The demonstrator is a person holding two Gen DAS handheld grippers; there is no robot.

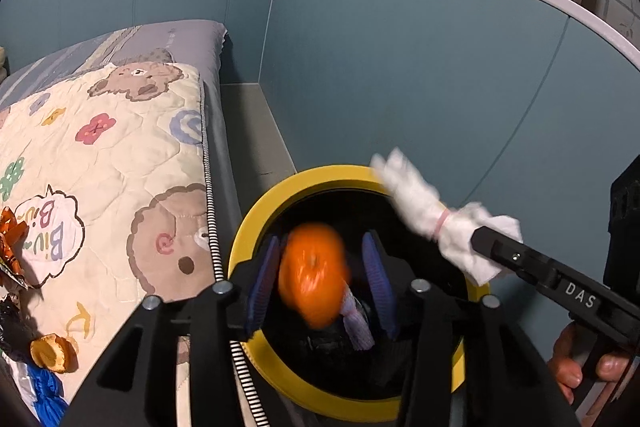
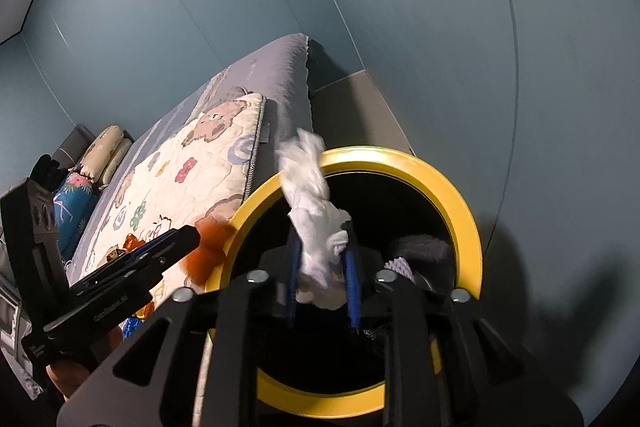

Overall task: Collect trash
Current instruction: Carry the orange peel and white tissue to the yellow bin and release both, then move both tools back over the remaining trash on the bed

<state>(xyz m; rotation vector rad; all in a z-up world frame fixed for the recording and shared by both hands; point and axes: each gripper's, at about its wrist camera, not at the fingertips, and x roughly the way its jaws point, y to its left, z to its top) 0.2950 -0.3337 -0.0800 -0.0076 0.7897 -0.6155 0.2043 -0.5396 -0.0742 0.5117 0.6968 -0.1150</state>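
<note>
Quilt, far left: patterned bedcover (image 1: 104, 163) with more litter on it, a foil wrapper (image 1: 10, 239) and a bit of peel (image 1: 52, 353) near the edge.

Left gripper (image 1: 320, 279): jaws parted over the bin mouth; blue pads stand clear of the orange object, a gap showing on its right side, so nothing is pinched.

Orange object (image 1: 314, 275): blurred, looks like a tangerine or its peel, between the open fingers directly above the black interior. I'd judge it is dropping in.

Bin (image 1: 244, 231): yellow rim, black liner, on the floor just beside the bed; some rubbish already lies inside.

Right gripper (image 2: 322, 279): jaws a little apart, pads close beside the tissue; whether they press on it I cannot tell.

Tissue wad (image 2: 316, 227): white, crumpled, standing up between those fingers, its top reaching past the far rim.

Doing it well: keep both grippers centred over the opening, spread the right jaws wider so the wad falls inside, not across the rim.
</note>
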